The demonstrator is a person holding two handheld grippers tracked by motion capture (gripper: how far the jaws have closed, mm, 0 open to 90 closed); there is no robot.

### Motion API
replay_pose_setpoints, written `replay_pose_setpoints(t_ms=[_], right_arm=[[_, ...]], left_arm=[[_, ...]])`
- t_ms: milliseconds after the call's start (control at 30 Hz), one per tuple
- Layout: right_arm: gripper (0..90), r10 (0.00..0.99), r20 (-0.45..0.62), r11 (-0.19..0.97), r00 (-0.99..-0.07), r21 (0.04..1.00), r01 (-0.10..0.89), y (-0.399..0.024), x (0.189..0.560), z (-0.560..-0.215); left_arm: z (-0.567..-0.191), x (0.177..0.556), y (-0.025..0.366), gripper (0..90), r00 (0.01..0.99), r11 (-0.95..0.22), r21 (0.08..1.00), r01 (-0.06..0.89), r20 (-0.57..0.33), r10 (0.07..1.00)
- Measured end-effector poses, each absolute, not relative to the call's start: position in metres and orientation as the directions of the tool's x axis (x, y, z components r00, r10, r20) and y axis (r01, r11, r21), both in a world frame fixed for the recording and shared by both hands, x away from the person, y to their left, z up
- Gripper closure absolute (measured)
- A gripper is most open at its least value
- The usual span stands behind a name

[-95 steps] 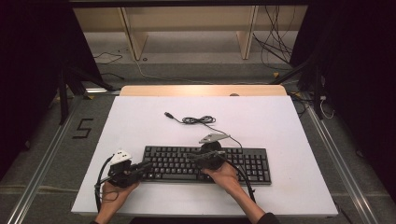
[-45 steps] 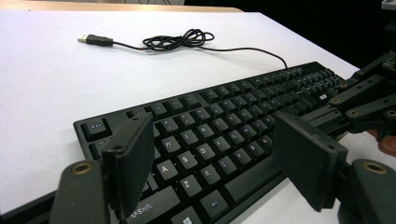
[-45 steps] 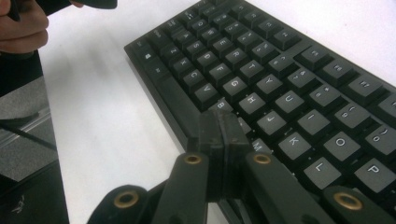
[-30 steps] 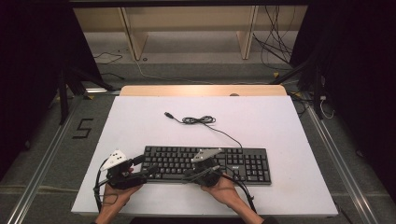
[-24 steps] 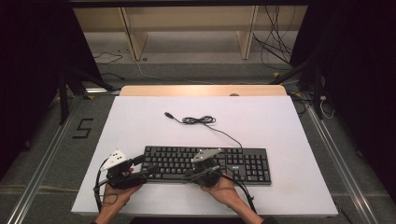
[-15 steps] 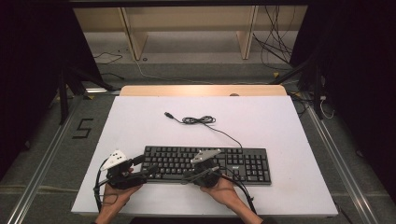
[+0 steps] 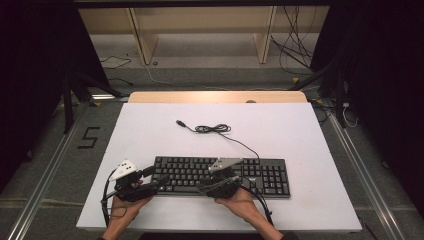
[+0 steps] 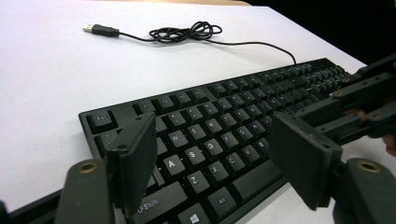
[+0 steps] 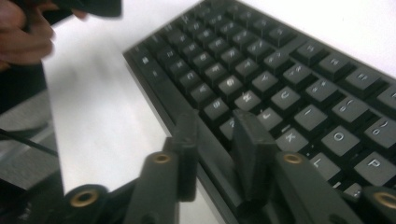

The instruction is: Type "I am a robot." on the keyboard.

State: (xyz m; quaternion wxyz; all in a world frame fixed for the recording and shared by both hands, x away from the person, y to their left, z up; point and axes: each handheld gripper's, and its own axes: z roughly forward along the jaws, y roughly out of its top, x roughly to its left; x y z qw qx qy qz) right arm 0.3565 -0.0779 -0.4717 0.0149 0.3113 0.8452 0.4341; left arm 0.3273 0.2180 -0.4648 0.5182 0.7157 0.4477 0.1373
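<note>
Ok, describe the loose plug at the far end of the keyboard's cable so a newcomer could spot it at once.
Start at the white table and find the black keyboard near its front edge. Its cable runs from the back edge away toward the far side into a small tangled coil. Just left of that coil lies the USB plug, the only piece with a metal tip.

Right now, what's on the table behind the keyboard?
Behind the keyboard lies its black cable, loosely bundled, ending in a USB plug on the white table. Whatever lies under the keyboard is covered.
</note>
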Motion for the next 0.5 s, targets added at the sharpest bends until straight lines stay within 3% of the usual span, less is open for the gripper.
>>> replay_pose_setpoints(t_ms=[267, 333, 500], right_arm=[[52.7, 0.537, 0.267, 0.399, -0.800, 0.755, 0.520, -0.083, 0.356, -0.464], [46.9, 0.540, 0.268, 0.387, -0.798, 0.762, 0.518, -0.085, 0.357, -0.462], [41.7, 0.551, 0.265, 0.381, -0.791, 0.764, 0.521, -0.087, 0.357, -0.461]], left_arm=[[-0.468, 0.334, 0.218, 42.6, 0.536, -0.060, 0.852, 0.520, -0.271, 0.800], [-0.469, 0.336, 0.218, 49.7, 0.530, -0.067, 0.847, 0.528, -0.267, 0.805], [-0.471, 0.340, 0.217, 63.1, 0.526, -0.094, 0.834, 0.544, -0.252, 0.812]])
